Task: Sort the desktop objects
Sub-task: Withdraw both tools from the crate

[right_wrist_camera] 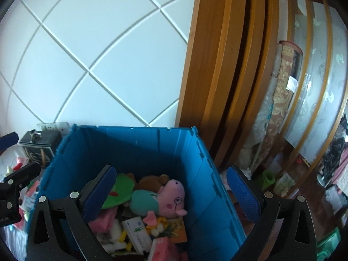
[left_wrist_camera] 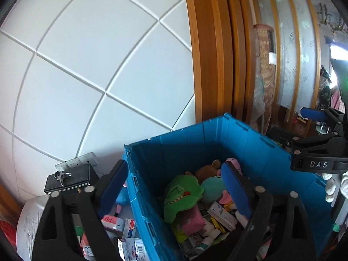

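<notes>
Toys and small cartons fill the blue crate [right_wrist_camera: 195,174] below both grippers. Left gripper [left_wrist_camera: 174,187] spread wide, empty, straddling crate's left wall; right gripper [right_wrist_camera: 171,187] likewise wide, empty, over pink pig plush [right_wrist_camera: 174,198]. Green plush [left_wrist_camera: 180,193] alongside. Black box [left_wrist_camera: 69,180] beyond, against white wall [left_wrist_camera: 87,65].

Blue bin [right_wrist_camera: 139,150]: hard moulded plastic, ribbed walls, slight sheen. Inside, below the right gripper [right_wrist_camera: 171,191]: pink pig plush [right_wrist_camera: 171,198] and green plush [left_wrist_camera: 182,193], soft matt cloth; white carton [right_wrist_camera: 137,230], smooth card. Finger pads [right_wrist_camera: 241,193]: blue, finely textured rubbery surface; arms matt black plastic with shiny metal rivets. Door frame [right_wrist_camera: 217,65] beyond: glossy varnished wood. Wall panels [left_wrist_camera: 87,65]: smooth white, grooved.
</notes>
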Available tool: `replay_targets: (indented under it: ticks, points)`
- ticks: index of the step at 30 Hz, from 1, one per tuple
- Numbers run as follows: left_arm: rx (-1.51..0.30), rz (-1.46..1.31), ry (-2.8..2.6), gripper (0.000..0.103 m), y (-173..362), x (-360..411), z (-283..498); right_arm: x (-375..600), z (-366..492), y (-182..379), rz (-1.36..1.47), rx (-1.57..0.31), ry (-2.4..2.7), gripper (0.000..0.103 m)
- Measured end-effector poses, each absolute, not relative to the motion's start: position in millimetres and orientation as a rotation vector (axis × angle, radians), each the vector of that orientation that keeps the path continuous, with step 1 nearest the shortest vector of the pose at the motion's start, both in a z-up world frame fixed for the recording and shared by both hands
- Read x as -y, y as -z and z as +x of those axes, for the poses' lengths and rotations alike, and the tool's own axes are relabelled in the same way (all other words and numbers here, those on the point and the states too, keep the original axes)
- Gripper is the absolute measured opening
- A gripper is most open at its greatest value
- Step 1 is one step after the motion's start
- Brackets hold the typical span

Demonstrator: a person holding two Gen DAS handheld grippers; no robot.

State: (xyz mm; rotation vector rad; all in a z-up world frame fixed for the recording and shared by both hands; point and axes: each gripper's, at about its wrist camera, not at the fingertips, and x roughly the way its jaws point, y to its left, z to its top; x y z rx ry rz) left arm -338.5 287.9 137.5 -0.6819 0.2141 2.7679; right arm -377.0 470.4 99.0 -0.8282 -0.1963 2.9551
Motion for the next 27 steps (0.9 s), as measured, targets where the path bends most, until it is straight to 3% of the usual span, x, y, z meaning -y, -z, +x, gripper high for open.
replay_targets:
  ticks: [3, 9, 15, 27]
  points:
    - [-0.179, -0.608, -2.783, 0.101, -148, -271, -309, -461, -341, -111, -0.768, 0.204, -2.974, 0.103]
    - [-0.084, -0.521, -2.795, 0.102, -157, -237, -255, -435, -265, -117, -0.653, 0.176, -3.004, 0.103]
    - [-0.155, -0.551, -2.810, 0.102, -138, -219, -217, -407, -204, -101, -0.570, 0.088, -2.960, 0.103]
    - [-0.118, -0.623, -2.694, 0.102, -107, -202, -177, -374, -135, -63, -0.529, -0.104, -2.819, 0.103]
